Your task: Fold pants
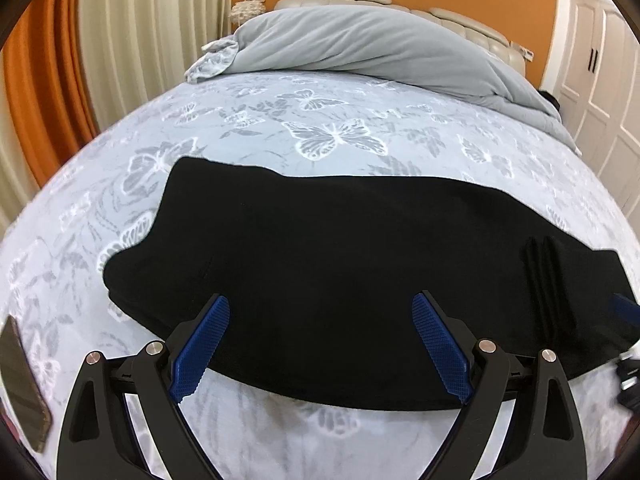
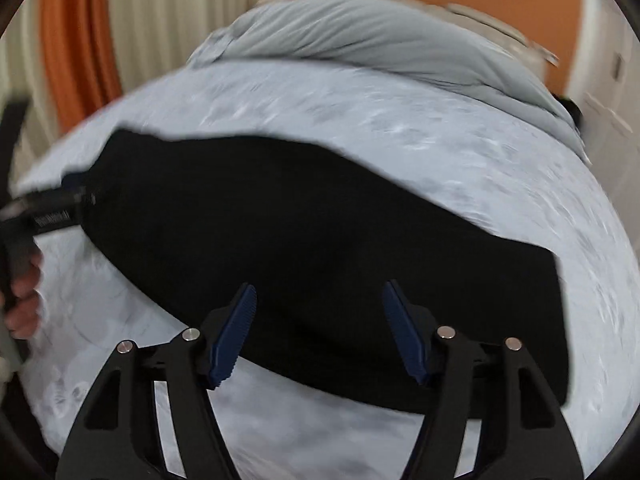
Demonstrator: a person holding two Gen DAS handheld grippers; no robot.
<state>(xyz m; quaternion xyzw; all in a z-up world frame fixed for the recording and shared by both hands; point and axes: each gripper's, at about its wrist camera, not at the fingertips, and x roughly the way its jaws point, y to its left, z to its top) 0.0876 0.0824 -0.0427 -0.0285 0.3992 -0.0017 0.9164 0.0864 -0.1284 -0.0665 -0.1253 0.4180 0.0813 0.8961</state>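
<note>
Blue ribbed pads line both tools, and each pair stands wide apart, gripping nothing. The left tool (image 1: 320, 312) hovers low over the near edge of the black pants (image 1: 340, 256), which spread just ahead of and partly between its fingers. The right tool (image 2: 318, 300) hangs the same way over the pants' near edge in its own blurred view, the cloth running from far left to near right. The pants lie flat and lengthwise folded across the bed (image 1: 280, 120), on a pale butterfly-print sheet. A grey duvet (image 1: 360, 44) is bunched beyond them at the headboard. A phone (image 1: 24, 384) lies on the sheet at the left.
</note>
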